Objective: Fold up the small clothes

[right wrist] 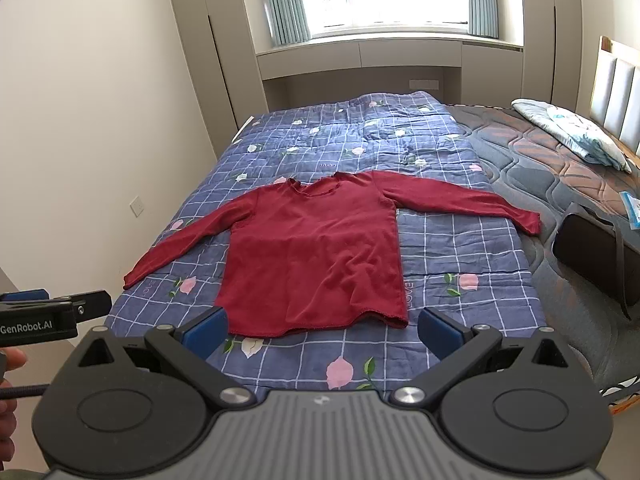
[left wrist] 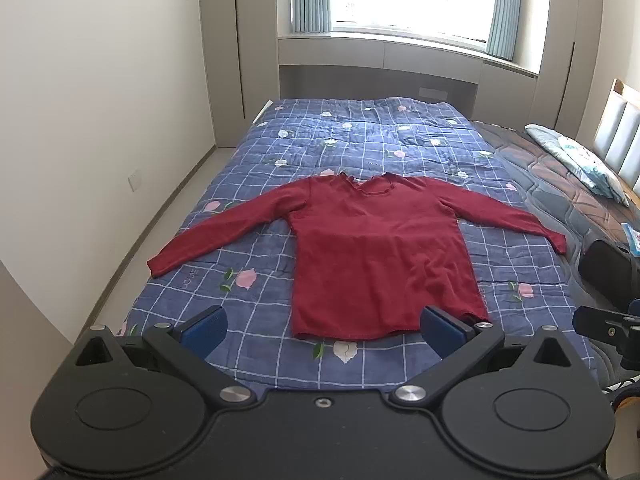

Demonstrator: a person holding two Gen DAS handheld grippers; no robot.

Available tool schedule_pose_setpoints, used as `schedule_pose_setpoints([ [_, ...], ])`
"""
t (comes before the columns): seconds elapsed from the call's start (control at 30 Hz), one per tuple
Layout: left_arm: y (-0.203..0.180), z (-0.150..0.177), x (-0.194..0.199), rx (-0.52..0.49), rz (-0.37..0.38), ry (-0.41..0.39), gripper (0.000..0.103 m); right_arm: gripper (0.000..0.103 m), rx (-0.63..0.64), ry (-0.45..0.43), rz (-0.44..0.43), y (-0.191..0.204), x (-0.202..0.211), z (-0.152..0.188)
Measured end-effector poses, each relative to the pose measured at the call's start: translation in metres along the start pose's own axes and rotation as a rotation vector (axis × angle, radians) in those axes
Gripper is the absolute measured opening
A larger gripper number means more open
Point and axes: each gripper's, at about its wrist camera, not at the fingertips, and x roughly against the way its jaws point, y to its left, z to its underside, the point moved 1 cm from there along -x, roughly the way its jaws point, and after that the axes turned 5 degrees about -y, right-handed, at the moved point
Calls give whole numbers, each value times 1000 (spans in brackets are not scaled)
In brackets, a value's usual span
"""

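A small dark red long-sleeved top (left wrist: 372, 252) (right wrist: 312, 256) lies flat on the blue checked quilt (left wrist: 352, 140) (right wrist: 460, 240), both sleeves spread out sideways, neckline toward the window. My left gripper (left wrist: 324, 330) hovers open above the quilt just short of the hem, its blue pads (left wrist: 206, 330) far apart with nothing between them. My right gripper (right wrist: 322, 330) is likewise open and empty, near the hem's right end. The left gripper's tip (right wrist: 86, 306) also shows at the left edge of the right wrist view.
The bed has a bare quilted mattress (right wrist: 560, 160) on the right with a folded pale blanket (right wrist: 572, 132) by the headboard. A dark bag (right wrist: 596, 256) sits at the mattress edge. A wall runs along the left, a window and cabinets behind.
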Motion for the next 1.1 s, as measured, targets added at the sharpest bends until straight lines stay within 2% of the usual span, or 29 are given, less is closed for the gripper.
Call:
schedule_pose_setpoints([
  [1.1,1,0,-8,-1,9,28,102,103,-12,12,2,0,-5,3],
])
